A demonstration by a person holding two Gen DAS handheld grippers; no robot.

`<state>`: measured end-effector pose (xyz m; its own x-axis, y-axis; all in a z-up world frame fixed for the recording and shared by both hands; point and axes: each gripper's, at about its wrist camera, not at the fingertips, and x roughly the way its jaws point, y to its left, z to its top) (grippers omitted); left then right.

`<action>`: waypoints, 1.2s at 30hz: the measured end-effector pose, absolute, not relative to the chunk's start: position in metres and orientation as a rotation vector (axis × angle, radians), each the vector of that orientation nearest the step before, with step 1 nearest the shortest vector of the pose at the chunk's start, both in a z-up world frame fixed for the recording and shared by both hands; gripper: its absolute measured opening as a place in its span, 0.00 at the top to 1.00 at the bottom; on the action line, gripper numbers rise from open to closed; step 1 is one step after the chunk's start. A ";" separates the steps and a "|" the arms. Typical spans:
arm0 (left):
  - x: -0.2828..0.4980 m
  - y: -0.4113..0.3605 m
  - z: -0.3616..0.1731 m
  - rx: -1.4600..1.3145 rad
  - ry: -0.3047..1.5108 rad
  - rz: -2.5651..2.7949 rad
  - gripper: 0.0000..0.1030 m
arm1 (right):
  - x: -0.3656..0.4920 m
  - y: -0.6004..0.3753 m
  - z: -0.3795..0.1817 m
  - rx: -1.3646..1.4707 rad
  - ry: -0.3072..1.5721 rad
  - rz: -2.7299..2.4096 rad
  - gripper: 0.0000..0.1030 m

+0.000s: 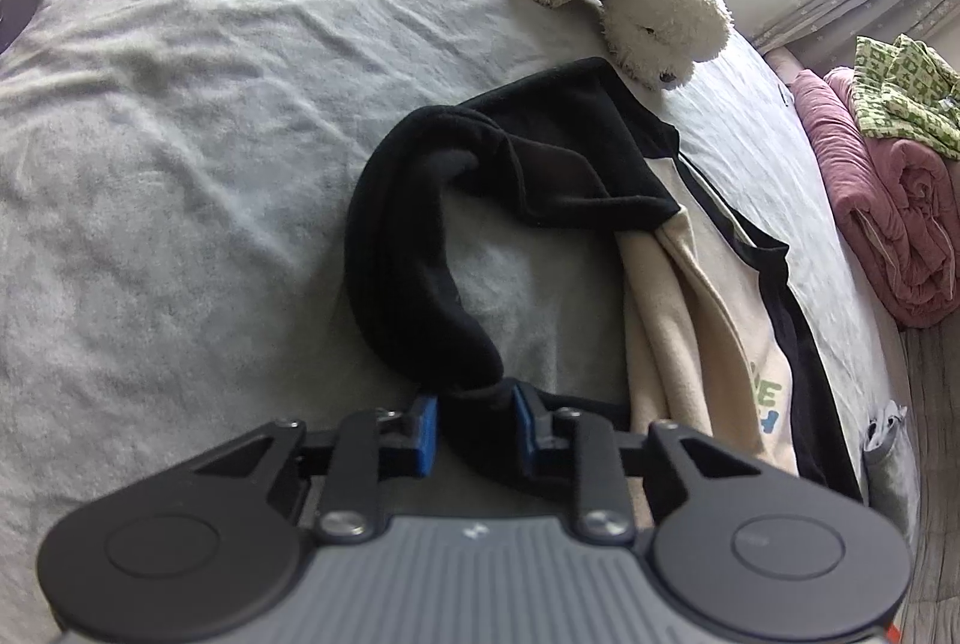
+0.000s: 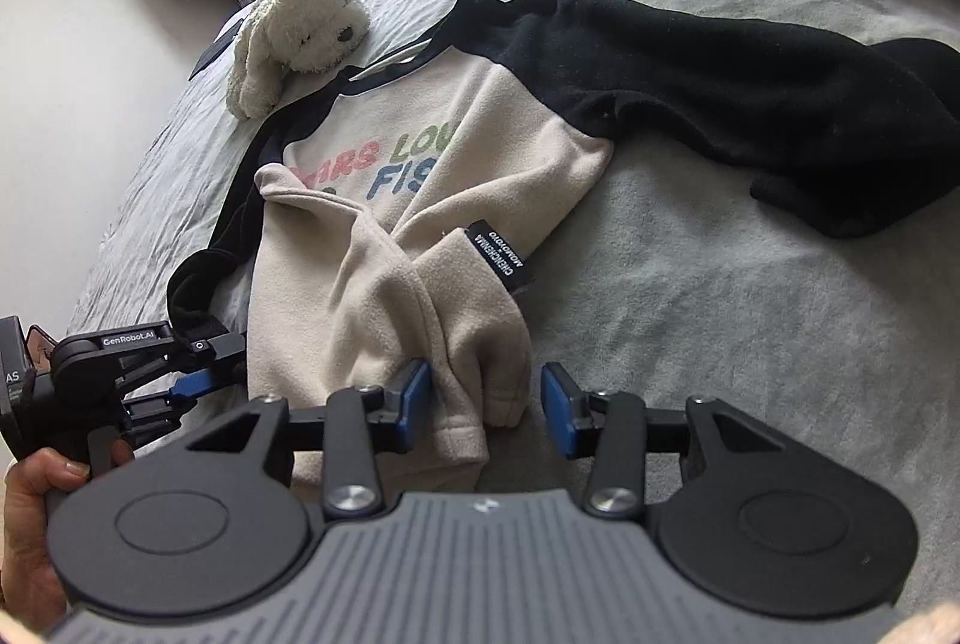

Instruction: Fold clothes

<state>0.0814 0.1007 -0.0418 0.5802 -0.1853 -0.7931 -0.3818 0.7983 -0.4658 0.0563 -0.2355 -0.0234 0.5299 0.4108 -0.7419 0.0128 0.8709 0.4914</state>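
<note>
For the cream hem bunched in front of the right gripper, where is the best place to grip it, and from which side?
Grip the folded cream hem of the sweatshirt at its nearest edge, coming from the near side of the bed, angled downward. There the fleece is doubled into a raised ridge lying between the open right gripper, so the pads can pinch both layers without digging into the sheet.
</note>
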 end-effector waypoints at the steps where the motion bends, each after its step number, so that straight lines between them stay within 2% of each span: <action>1: 0.082 0.102 -0.041 -0.667 0.961 0.125 0.78 | 0.056 -0.236 -0.022 0.474 0.990 0.248 0.56; 10: 0.077 0.107 -0.008 -0.541 0.836 0.142 0.80 | 0.052 -0.238 -0.014 0.461 0.954 0.241 0.56; 18: 0.082 0.122 0.030 -0.165 0.655 0.286 0.79 | 0.053 -0.237 -0.014 0.485 0.961 0.249 0.56; 25: 0.092 0.139 0.024 -0.072 0.699 0.358 0.78 | 0.052 -0.235 -0.013 0.555 0.973 0.299 0.56; 29: 0.089 0.141 0.024 -0.103 0.742 0.328 0.73 | 0.051 -0.235 -0.009 0.586 0.969 0.329 0.56; 33: 0.084 0.134 0.025 -0.094 0.768 0.283 0.61 | 0.050 -0.235 -0.008 0.591 0.964 0.337 0.56; 36: 0.078 0.126 0.027 -0.080 0.783 0.247 0.55 | 0.048 -0.235 -0.008 0.603 0.963 0.341 0.56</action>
